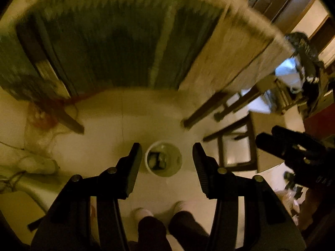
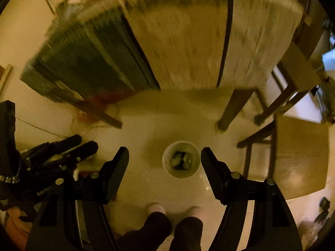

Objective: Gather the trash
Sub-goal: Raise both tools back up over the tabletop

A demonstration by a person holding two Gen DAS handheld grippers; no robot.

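A round white bin (image 1: 146, 159) stands on the pale floor far below me, with dark crumpled trash (image 1: 157, 160) lying in it. My left gripper (image 1: 166, 147) hangs high above it, open, with nothing between its fingers. In the right wrist view the same bin (image 2: 164, 161) and its trash (image 2: 181, 160) show between the fingers of my right gripper (image 2: 165, 149), which is also open and holds nothing. Each gripper shows in the other's view: the right gripper (image 1: 271, 135) at the right edge, the left gripper (image 2: 86, 142) at the left edge.
A table (image 1: 129, 41) with green and beige cloth, blurred, fills the top; its legs (image 2: 232, 110) reach the floor beyond the bin. A wooden chair (image 2: 299, 154) stands at the right. Pale plastic bags (image 1: 39, 138) lie at the left. The person's feet (image 2: 156, 208) stand below the bin.
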